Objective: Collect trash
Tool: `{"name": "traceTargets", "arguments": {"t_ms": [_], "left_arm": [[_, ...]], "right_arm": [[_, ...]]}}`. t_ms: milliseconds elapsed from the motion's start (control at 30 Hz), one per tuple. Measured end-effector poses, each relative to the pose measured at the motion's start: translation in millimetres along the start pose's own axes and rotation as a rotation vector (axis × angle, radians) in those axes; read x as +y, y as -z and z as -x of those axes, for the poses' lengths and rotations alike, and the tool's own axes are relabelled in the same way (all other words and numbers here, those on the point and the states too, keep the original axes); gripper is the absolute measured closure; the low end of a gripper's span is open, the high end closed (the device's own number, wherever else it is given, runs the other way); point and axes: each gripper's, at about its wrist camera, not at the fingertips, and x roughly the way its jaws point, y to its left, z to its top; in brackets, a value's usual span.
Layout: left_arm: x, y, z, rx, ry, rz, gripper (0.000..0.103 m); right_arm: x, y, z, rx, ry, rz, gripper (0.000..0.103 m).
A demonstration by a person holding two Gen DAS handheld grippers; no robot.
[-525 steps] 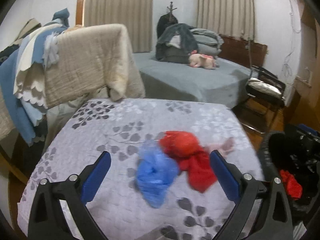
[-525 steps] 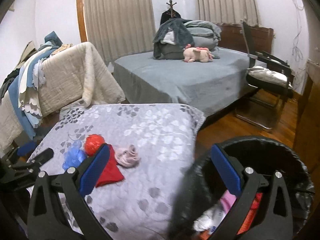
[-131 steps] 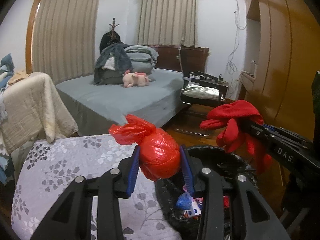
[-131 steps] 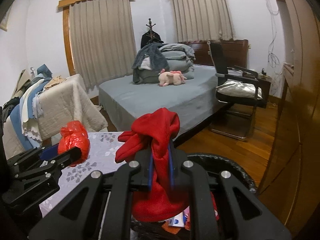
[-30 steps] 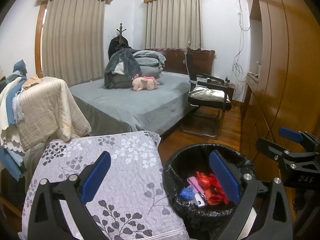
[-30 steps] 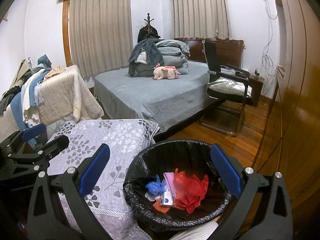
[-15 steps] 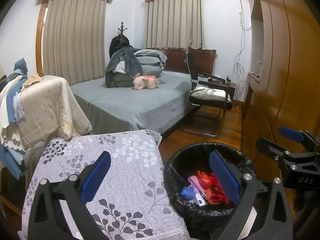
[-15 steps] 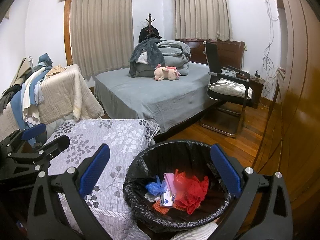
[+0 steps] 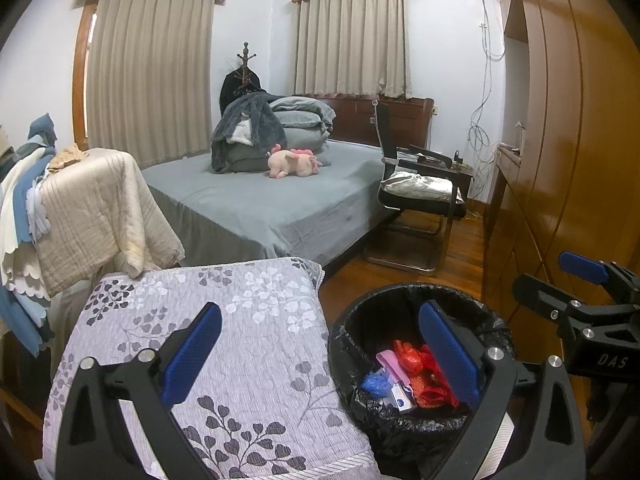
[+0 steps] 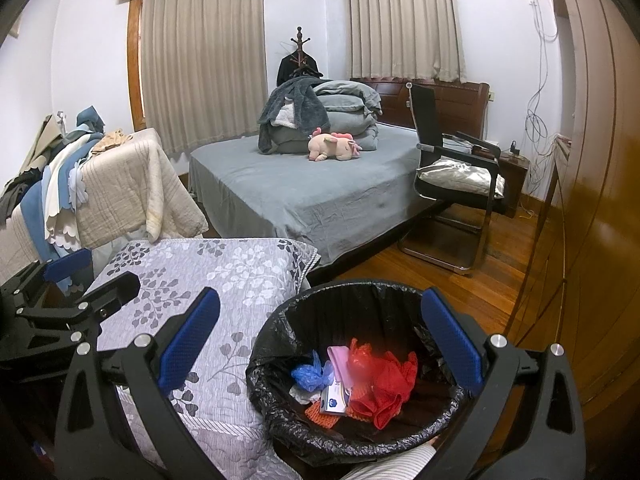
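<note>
A black-lined trash bin (image 10: 280, 320) stands on the floor beside the low table; it also shows in the left wrist view (image 9: 352, 320). In it lie a red cloth (image 10: 386, 390), a red bag (image 9: 408, 358), a blue bag (image 10: 310, 374), a pink piece (image 10: 338, 360) and a small white card (image 10: 334, 398). My right gripper (image 10: 320, 344) is open and empty above the bin; it also shows in the left wrist view (image 9: 560, 280). My left gripper (image 9: 320, 356) is open and empty over the table's right edge; it also shows in the right wrist view (image 10: 92, 272).
The low table wears a grey floral quilt (image 9: 240, 320). Behind it are a rack of draped blankets (image 9: 88, 208), a grey bed (image 9: 272, 200) with a pink plush toy (image 9: 294, 162), and a black chair (image 9: 420, 192). A wooden wardrobe (image 9: 560, 160) stands at the right.
Both grippers held red trash over the bin 4.4 s ago; now both are open and the trash lies in the bin. Over the last second the views barely shift.
</note>
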Motion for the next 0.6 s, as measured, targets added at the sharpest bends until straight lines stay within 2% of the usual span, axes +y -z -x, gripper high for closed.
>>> {"name": "traceTargets", "arguments": {"t_ms": [600], "left_arm": [[0.6,-0.8,-0.7,0.003,0.002,0.000,0.006]], "right_arm": [[1.7,1.3,-0.6,-0.001,0.001,0.001,0.005]]}}
